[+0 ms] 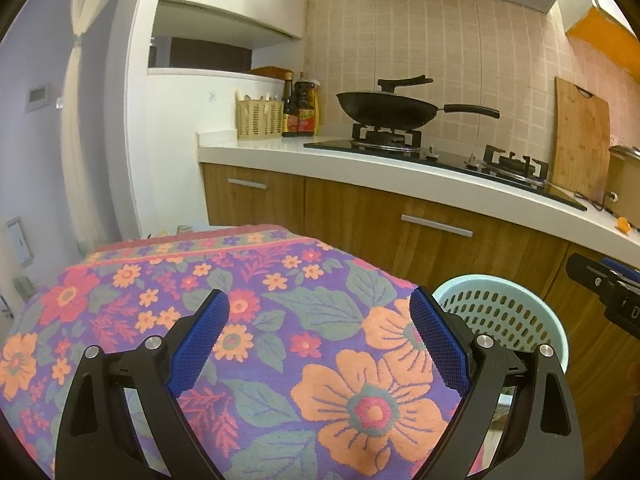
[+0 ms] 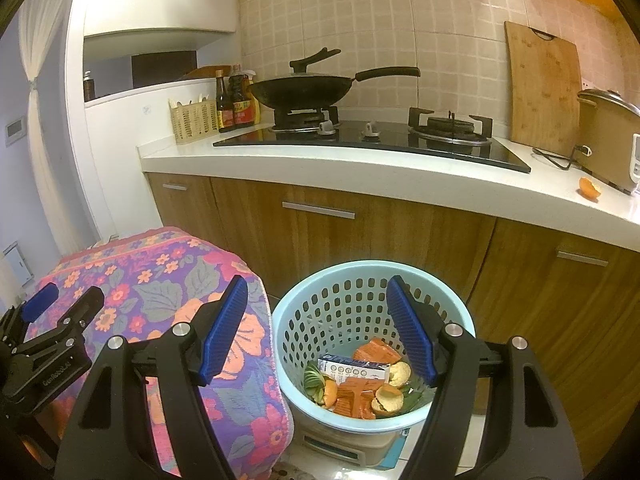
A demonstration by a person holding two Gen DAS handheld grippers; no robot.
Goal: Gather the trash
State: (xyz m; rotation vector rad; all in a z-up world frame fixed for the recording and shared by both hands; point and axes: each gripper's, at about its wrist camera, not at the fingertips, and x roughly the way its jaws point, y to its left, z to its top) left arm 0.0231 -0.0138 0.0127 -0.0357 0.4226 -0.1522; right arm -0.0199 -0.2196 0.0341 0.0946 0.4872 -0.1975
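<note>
A light blue perforated basket (image 2: 452, 308) stands on the floor by the cabinets and holds orange peels (image 2: 387, 399), orange wrappers (image 2: 354, 396), a small blue-white box (image 2: 352, 368) and green scraps. My right gripper (image 2: 316, 330) is open and empty just above the basket. One orange peel (image 2: 589, 188) lies on the white counter at the right; it also shows in the left wrist view (image 1: 622, 224). My left gripper (image 1: 320, 340) is open and empty above a flowered cloth (image 1: 256, 320), with the basket (image 1: 500, 312) to its right. The left gripper also shows in the right wrist view (image 2: 60, 300).
The flowered cloth (image 2: 160, 280) covers a low stand left of the basket. The white counter (image 2: 360, 176) carries a gas hob with a black wok (image 2: 300, 88), sauce bottles (image 2: 236, 100), a utensil basket (image 2: 194, 120), a wooden cutting board (image 2: 544, 88) and a rice cooker (image 2: 608, 136).
</note>
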